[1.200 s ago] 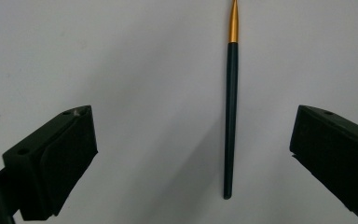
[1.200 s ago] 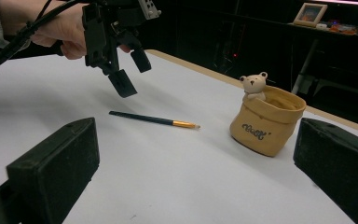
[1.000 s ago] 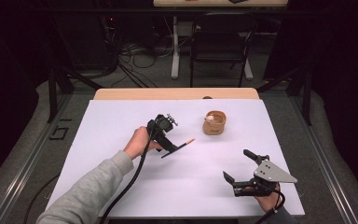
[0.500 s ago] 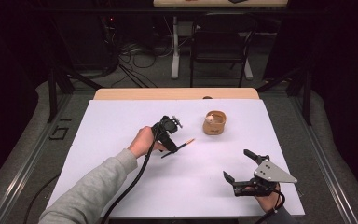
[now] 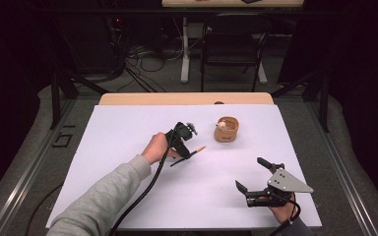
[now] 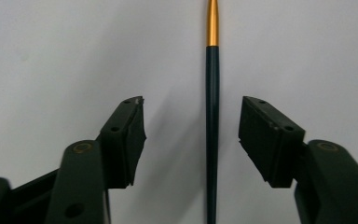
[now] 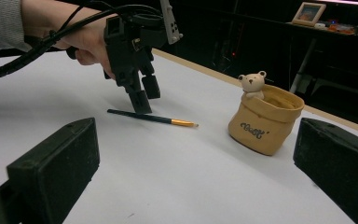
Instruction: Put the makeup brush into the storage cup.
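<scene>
My left gripper is spread wide, with the thin dark brush lying on the white table between its jaws, not touching them. My right gripper is spread too, with the bear pot sitting ahead of it.

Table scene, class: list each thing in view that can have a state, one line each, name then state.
Left hand-held gripper: open, jaws either side of the brush, not closed on it.
Right hand-held gripper: open, holding nothing.
Brush: lying flat on the white table, gold end towards the pot.
Bear pot: upright, open-topped, untouched.
</scene>
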The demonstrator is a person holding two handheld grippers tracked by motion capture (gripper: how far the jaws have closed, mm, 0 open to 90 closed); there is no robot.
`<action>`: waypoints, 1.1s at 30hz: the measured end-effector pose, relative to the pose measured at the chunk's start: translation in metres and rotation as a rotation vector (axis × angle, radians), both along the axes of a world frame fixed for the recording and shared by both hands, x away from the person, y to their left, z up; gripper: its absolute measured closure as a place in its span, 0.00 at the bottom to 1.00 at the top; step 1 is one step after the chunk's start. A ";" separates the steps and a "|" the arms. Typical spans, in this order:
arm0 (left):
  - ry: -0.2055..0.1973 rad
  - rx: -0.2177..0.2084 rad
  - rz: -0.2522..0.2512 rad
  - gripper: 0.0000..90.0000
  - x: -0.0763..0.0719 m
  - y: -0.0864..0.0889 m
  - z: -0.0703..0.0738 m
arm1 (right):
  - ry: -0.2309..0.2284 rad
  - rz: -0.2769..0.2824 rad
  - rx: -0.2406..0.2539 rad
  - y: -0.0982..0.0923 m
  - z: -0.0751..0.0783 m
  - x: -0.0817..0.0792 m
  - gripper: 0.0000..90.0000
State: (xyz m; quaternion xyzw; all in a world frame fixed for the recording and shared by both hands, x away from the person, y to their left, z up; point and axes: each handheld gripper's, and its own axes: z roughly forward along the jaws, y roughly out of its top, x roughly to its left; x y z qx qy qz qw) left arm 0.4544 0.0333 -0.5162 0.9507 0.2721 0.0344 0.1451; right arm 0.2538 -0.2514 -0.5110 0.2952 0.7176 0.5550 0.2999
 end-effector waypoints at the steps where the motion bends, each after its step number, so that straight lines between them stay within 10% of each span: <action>1: 0.006 -0.004 0.001 0.51 0.001 -0.001 -0.001 | -0.001 0.000 -0.002 0.000 0.000 0.000 0.00; 14: 0.063 0.011 -0.028 0.74 0.006 -0.009 -0.009 | 0.005 -0.004 -0.011 0.001 0.000 0.000 0.00; 33: 0.023 0.095 -0.091 0.92 0.000 -0.019 -0.008 | 0.003 0.000 -0.015 0.002 -0.001 0.000 0.00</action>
